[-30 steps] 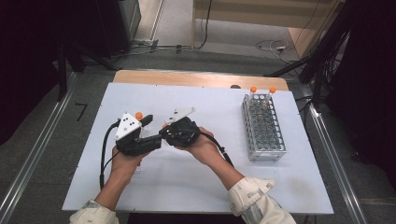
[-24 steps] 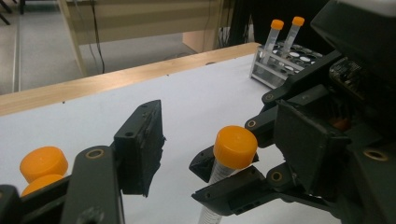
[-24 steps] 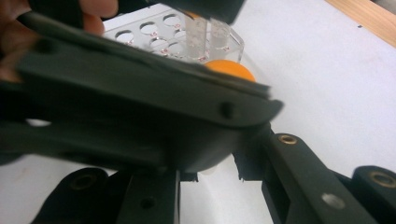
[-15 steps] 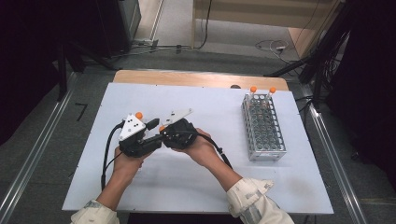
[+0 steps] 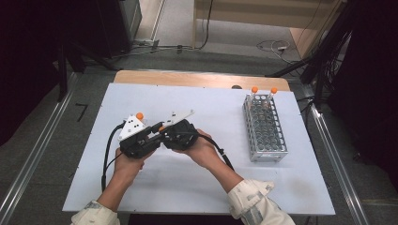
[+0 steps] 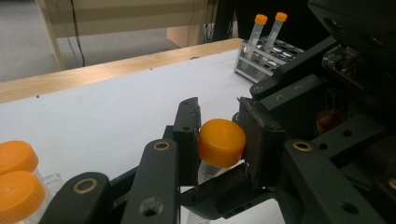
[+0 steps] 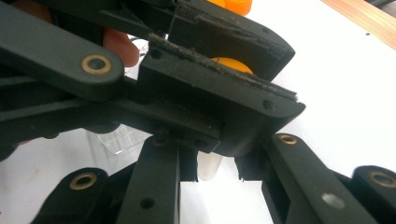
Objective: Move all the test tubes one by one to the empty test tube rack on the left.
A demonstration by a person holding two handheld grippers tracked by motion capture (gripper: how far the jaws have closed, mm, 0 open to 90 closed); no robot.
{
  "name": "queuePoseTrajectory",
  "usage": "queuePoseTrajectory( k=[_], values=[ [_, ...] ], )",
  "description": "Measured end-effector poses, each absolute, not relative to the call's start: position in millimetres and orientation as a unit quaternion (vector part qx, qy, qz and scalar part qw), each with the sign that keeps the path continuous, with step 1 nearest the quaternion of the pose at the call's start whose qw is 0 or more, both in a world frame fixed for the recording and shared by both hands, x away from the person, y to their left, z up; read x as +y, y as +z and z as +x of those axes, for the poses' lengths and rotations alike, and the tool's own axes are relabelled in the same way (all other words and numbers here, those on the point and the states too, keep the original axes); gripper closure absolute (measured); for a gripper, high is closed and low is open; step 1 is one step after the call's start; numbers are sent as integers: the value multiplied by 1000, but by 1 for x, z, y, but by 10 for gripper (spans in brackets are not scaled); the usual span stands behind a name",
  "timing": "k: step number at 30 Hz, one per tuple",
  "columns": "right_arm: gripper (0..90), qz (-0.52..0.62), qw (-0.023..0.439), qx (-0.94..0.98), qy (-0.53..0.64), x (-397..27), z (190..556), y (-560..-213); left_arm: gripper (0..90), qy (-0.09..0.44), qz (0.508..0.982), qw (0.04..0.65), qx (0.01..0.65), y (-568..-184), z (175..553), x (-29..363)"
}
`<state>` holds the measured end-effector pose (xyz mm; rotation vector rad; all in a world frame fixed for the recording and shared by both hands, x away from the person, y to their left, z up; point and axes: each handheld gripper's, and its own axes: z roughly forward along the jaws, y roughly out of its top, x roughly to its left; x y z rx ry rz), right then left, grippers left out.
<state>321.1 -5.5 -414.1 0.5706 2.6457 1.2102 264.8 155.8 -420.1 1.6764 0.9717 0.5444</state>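
Both grippers meet left of the table's middle. My right gripper (image 7: 210, 175) is shut on the clear body of a tube (image 7: 208, 165), and it shows in the high view (image 5: 164, 136) too. The tube's orange cap (image 6: 222, 142) sits between the pads of my left gripper (image 6: 223, 133), whose jaws have just been closing and now press on it from both sides. From above, the cap (image 5: 161, 127) peeks out between the two black gripper bodies, with the left gripper (image 5: 155, 133) on its left.
A metal tube rack (image 5: 263, 129) stands at the right of the white table (image 5: 211, 187), with two orange-capped tubes (image 5: 263, 91) at its far end. Two more orange-capped tubes (image 6: 18, 177) lie close beside the left gripper. A wooden edge (image 5: 187, 78) runs along the back.
The left gripper's jaws have closed in on the tube's cap. Both hands have stayed where they were.
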Motion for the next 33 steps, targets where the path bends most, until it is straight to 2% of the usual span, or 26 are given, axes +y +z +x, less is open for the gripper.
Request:
queuePoseTrajectory(
  k=[3,9,16,25,33],
  values=[
    [689,194,87,888,408,-6,321,-414,700,227,704,537,406,-420,265,156],
    [457,193,82,887,411,-4,320,-416,701,233,699,543,404,-416,262,157],
    [274,214,97,875,423,-9,321,-418,701,239,682,551,416,-402,260,174],
    [240,233,94,872,420,-18,327,-423,701,260,651,558,444,-389,258,204],
    [232,241,99,869,422,-22,329,-423,700,292,646,540,455,-389,258,214]
  ],
)
